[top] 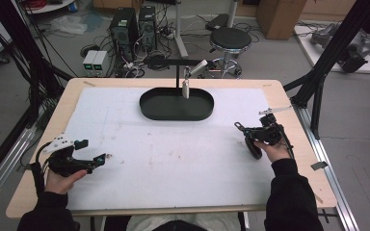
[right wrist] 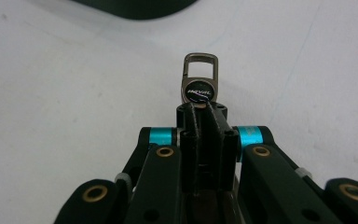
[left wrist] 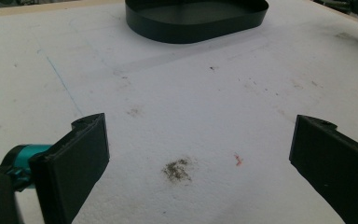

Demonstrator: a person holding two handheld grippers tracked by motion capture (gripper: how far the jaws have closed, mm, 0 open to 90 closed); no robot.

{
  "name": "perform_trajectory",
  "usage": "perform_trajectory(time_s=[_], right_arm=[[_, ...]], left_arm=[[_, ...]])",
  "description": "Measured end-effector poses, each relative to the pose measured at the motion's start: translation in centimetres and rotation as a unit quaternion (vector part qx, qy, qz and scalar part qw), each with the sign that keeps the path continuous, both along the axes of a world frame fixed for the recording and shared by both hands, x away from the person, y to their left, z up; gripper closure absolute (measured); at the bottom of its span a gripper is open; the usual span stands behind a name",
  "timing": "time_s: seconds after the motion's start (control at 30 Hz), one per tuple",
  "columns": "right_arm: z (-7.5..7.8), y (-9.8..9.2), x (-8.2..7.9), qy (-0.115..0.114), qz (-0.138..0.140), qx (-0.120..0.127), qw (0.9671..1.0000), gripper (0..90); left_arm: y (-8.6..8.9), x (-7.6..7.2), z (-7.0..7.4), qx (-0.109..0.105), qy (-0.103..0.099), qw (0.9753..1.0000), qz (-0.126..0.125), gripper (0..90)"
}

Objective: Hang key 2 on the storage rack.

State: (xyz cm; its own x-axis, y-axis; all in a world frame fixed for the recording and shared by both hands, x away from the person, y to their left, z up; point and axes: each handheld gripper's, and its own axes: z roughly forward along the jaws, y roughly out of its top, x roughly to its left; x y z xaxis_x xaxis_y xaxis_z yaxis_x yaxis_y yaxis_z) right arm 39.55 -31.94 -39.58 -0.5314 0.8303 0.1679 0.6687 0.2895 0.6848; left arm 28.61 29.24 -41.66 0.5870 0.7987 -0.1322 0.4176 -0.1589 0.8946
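The right gripper (right wrist: pixel 204 109) has its two black jaws pressed together on the lower end of a small metal key-ring clip (right wrist: pixel 200 79), so the clip is pinched firmly and sticks out beyond the jaw tips. The clip has a rectangular loop at its far end and a round dark badge with pale lettering just above the jaws; the lettering is too small to read. In the high view the right gripper (top: pixel 243 129) is held above the white mat (top: pixel 173 159), on the near right side of the black oval tray (top: pixel 177 104), well apart from it.

The left gripper (top: pixel 101 159) sits on the near left side of the tray, farther from it. Its jaws stand wide apart with nothing between them, over the stained mat.
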Motion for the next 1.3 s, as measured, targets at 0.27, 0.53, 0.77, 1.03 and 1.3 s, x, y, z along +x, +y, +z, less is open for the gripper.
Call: perform_trajectory(time_s=[0.27,0.53,0.77,1.03,1.3], right_arm=[[2.3,0.0,0.2,-0.031,0.006,0.023,0.9992,84.3],[4.2,1.3,0.8,-0.049,0.024,0.018,0.9983,84.3],[5.9,2.9,1.4,-0.067,0.033,0.016,0.9971,84.2],[8.0,4.5,2.3,-0.084,0.038,0.019,0.9955,84.1],[9.9,6.5,3.5,-0.094,0.048,0.018,0.9942,84.0]], left_arm=[[0.0,0.1,0.0,0.0,-0.001,1.0,0.002,5.2],[0.1,0.1,0.0,-0.001,0.0,1.0,0.003,5.2],[0.1,0.2,-0.1,0.0,0.003,1.0,0.0,5.2],[0.1,0.2,-0.1,0.0,0.001,1.0,0.002,5.2],[0.1,0.2,-0.1,0.0,0.0,1.0,0.004,5.2]])
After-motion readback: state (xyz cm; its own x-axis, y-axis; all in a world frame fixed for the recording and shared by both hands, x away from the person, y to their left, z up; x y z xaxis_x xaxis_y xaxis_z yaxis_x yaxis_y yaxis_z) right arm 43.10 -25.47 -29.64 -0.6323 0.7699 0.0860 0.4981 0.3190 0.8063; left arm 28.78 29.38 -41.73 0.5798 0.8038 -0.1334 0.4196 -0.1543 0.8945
